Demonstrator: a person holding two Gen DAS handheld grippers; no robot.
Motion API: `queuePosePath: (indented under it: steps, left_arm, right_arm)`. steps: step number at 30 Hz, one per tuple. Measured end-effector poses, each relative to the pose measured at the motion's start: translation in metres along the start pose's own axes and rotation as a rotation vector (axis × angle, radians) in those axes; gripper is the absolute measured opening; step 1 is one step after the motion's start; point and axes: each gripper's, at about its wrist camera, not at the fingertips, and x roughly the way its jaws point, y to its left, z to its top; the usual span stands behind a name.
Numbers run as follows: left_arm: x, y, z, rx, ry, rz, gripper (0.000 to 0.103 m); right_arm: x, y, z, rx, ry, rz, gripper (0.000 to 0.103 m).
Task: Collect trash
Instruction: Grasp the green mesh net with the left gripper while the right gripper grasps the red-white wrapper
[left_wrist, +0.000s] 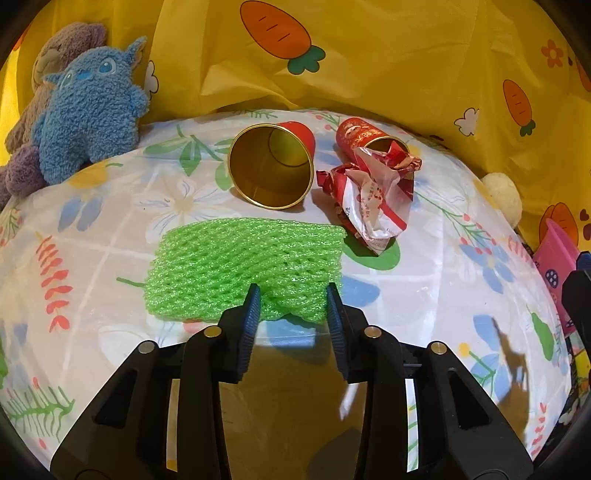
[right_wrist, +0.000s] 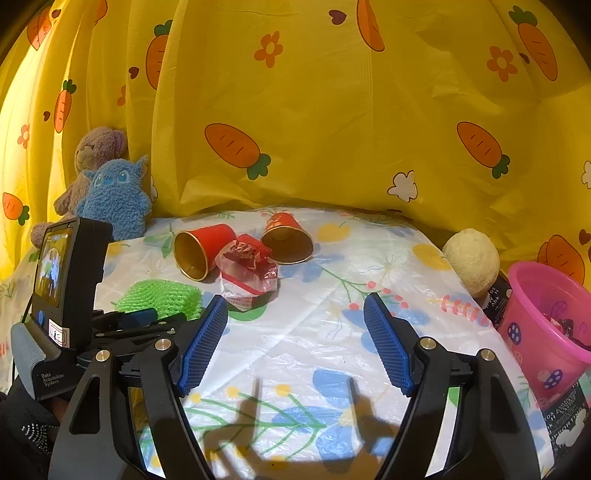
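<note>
The words "Data Acquisition System" stood in white on the black housing (right_wrist: 51, 380) of the left gripper's device, low to the left of the right gripper (right_wrist: 295, 332). A black box (right_wrist: 496, 299) far to the right of it, beside the pink bucket (right_wrist: 546, 332), bore white lettering, only fragments such as "Abk H" legible. Print on the crumpled wrapper (right_wrist: 247, 273) ahead could not be read.

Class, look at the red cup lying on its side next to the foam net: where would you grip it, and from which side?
Probably the gold rim of the red cup: its mouth faces us, so one finger can go inside and one outside, coming from the net's side.
</note>
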Motion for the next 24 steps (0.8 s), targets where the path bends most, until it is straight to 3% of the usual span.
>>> queuePosePath:
  steps: [7,9,12,19,24]
  left_arm:
    - [-0.003,0.012,0.002,-0.061,-0.016,-0.030,0.012]
    - [-0.008,0.018,0.004,-0.081,-0.032,-0.018,0.011]
    - [-0.023,0.026,0.009,-0.097,-0.082,0.029,0.010]
    - [-0.054,0.048,0.028,-0.126,-0.207,0.160,0.010]
    - [-0.049,0.060,0.034,-0.152,-0.224,0.214,0.011]
  right_arm:
    - [0.007,0.006,0.001,-0.011,0.035,0.031,0.067]
    - [0.011,0.009,0.002,-0.018,0.050,0.036,0.064]
    - [0.018,0.013,0.004,-0.034,0.071,0.040,0.058]
    - [0.046,0.023,0.017,-0.013,0.116,0.084,0.056]
    - [0.081,0.036,0.027,0.003,0.160,0.099,0.056]
